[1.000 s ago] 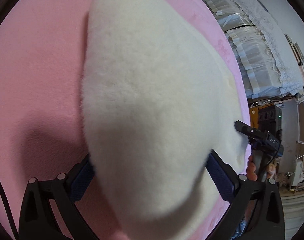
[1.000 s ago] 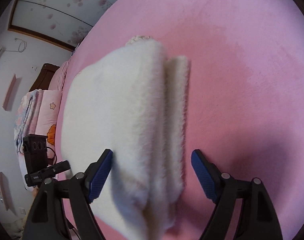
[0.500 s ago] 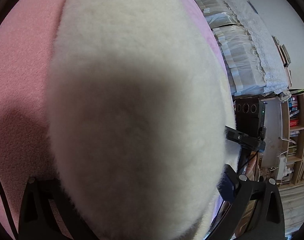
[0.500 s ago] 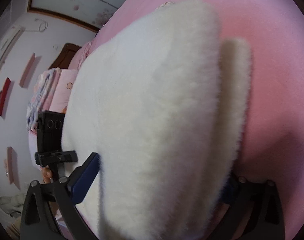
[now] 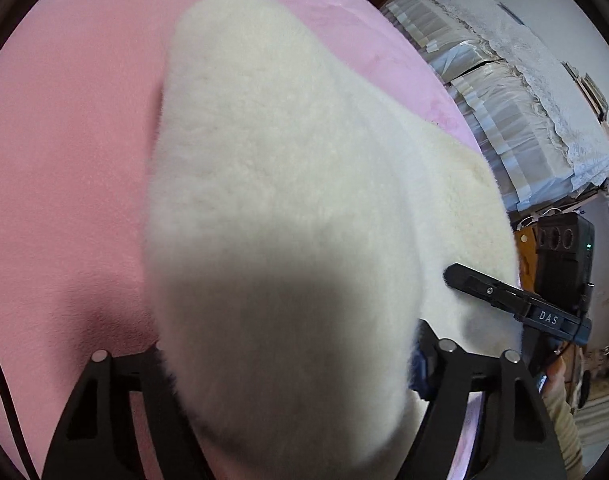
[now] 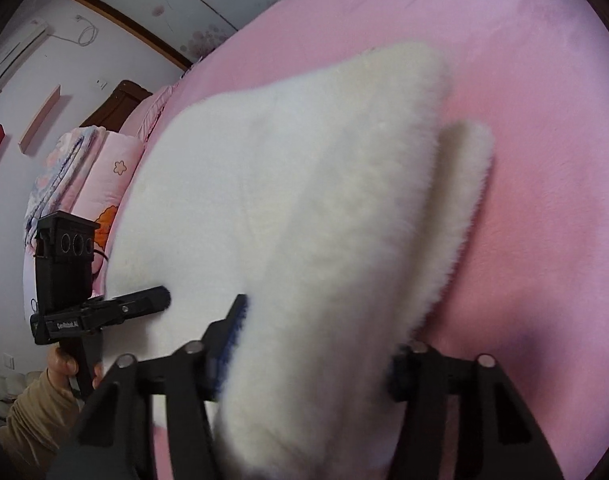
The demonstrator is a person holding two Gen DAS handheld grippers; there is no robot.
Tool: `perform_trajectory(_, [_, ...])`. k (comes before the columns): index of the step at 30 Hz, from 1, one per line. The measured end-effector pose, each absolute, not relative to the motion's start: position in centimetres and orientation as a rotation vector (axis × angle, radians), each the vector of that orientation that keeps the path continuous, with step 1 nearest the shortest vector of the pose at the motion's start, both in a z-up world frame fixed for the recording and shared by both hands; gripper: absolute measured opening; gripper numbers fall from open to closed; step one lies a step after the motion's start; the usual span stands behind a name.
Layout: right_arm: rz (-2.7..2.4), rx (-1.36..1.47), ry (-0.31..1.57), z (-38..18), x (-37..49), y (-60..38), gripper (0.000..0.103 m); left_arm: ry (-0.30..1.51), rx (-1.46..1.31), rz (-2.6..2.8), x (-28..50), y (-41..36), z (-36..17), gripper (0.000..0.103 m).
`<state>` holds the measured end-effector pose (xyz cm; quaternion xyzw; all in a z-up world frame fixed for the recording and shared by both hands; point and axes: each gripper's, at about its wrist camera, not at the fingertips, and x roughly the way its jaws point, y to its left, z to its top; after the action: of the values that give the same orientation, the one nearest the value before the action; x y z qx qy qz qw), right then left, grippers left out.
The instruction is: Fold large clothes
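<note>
A thick white fleece garment (image 5: pixel 288 208) lies on a pink bed (image 5: pixel 64 160). My left gripper (image 5: pixel 288 364) is shut on its near edge, and the fluffy cloth bulges between the jaws and hides the pads. My right gripper (image 6: pixel 316 344) is shut on the garment (image 6: pixel 304 208) too, with a blue pad (image 6: pixel 234 324) showing at the left. A second narrow fleece layer (image 6: pixel 464 184) sticks out at the right. The right gripper also shows in the left wrist view (image 5: pixel 504 296), and the left gripper shows in the right wrist view (image 6: pixel 116 308), both at the garment's edge.
White lace-covered boxes (image 5: pixel 524 92) stand beyond the bed on the right of the left wrist view. Folded pink quilts (image 6: pixel 84 168) lie at the bed's head. A wooden headboard (image 6: pixel 116 104) and wall shelves are behind.
The garment edge rose close to both cameras half a second ago. It now sits lower and further off, with more pink bed showing around it.
</note>
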<state>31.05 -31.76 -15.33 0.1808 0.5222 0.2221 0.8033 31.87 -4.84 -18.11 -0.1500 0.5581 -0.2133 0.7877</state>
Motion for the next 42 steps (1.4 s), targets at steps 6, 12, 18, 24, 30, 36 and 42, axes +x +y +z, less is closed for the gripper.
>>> perform_trajectory(6, [0.472, 0.378, 1.055, -12.1, 26.9, -29.8, 0.046, 1.159, -0.283, -0.468, 28.5, -2.7, -14.0, 0.066])
perform_trajectory(12, [0.541, 0.353, 1.028, -8.2, 24.9, -23.3, 0.045, 1.119, -0.29, -0.442, 26.3, 4.1, -8.7, 0.066])
perform_trajectory(18, [0.655, 0.336, 0.985, -5.3, 28.9, -13.3, 0.045, 1.075, -0.272, -0.382, 28.5, 14.1, -4.8, 0.067])
perform_trajectory(24, [0.715, 0.352, 0.97, -6.3, 35.7, -4.1, 0.045, 1.063, -0.237, -0.33, 35.8, 24.3, -4.8, 0.067])
perform_trajectory(30, [0.693, 0.376, 0.953, -10.5, 41.6, 2.3, 0.045, 1.055, -0.247, -0.304, 42.7, 30.2, -9.8, 0.067])
perform_trajectory(36, [0.601, 0.388, 1.0, -17.4, 45.8, 4.2, 0.049, 1.101, -0.349, -0.215, 46.6, 34.3, -18.8, 0.092])
perform_trajectory(42, [0.601, 0.34, 1.03, -18.2, 44.8, 2.7, 0.075, 1.054, -0.269, -0.145, 45.4, 34.9, -17.9, 0.103])
